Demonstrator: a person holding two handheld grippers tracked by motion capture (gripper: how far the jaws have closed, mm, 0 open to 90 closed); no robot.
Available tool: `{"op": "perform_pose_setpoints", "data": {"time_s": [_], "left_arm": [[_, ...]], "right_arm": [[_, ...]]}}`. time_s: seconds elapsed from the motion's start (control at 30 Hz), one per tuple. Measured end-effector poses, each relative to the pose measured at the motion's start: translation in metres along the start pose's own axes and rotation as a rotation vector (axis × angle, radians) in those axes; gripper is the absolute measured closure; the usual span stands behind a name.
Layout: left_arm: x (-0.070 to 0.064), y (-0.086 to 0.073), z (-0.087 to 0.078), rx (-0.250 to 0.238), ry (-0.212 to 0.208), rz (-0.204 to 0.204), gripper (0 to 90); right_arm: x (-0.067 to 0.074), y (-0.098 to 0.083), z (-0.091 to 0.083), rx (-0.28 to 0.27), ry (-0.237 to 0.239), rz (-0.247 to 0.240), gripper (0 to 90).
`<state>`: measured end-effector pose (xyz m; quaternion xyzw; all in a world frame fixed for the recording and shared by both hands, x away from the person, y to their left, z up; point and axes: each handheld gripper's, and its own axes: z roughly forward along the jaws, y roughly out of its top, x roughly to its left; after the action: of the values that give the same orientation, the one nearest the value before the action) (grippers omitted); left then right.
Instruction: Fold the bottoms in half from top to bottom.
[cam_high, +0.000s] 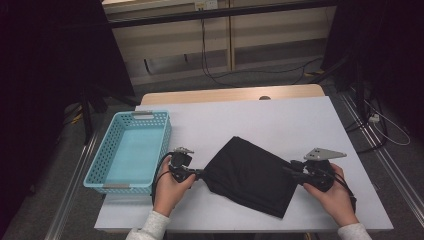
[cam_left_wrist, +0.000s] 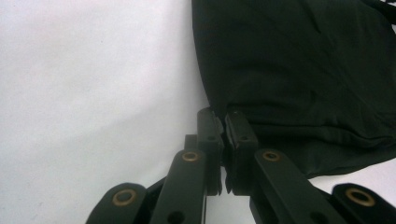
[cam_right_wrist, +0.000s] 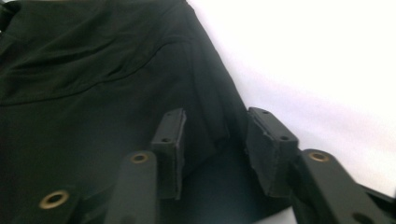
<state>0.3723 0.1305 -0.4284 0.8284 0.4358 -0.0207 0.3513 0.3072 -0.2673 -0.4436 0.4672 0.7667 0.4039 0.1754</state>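
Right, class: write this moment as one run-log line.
left tool: shut on black cloth corner | right tool: open, straddling opposite edge | blue basket: empty, left

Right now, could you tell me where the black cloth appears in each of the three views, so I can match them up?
High view: the black cloth lies low and centre on the white table, between both grippers.
Left gripper view: upper right, its edge pinched in the left gripper.
Right gripper view: left and centre, its edge between the right gripper jaws.
Shared landmark: the white table.
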Motion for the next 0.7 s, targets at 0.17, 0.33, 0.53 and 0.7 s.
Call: {"op": "perform_pose_setpoints", "data": {"time_s": [0.17, 0.33, 0.53, 0.7], "left_arm": [[0.000, 0.001, 0.000, 0.004, 0.007, 0.005, 86.4], [0.001, 0.002, 0.000, 0.001, 0.018, 0.001, 86.4], [0.001, 0.002, 0.001, 0.002, 0.022, 0.019, 86.2], [-0.003, 0.003, 0.002, -0.012, 0.012, 0.020, 85.7]], "right_arm": [[-0.001, 0.004, 0.018, 0.051, 0.040, 0.005, 68.8], [-0.001, 0.005, 0.025, 0.070, 0.048, 0.032, 70.0], [-0.003, 0.005, 0.025, 0.078, 0.095, 0.046, 81.1], [-0.009, 0.009, 0.013, 0.053, 0.067, 0.060, 84.9]]}}
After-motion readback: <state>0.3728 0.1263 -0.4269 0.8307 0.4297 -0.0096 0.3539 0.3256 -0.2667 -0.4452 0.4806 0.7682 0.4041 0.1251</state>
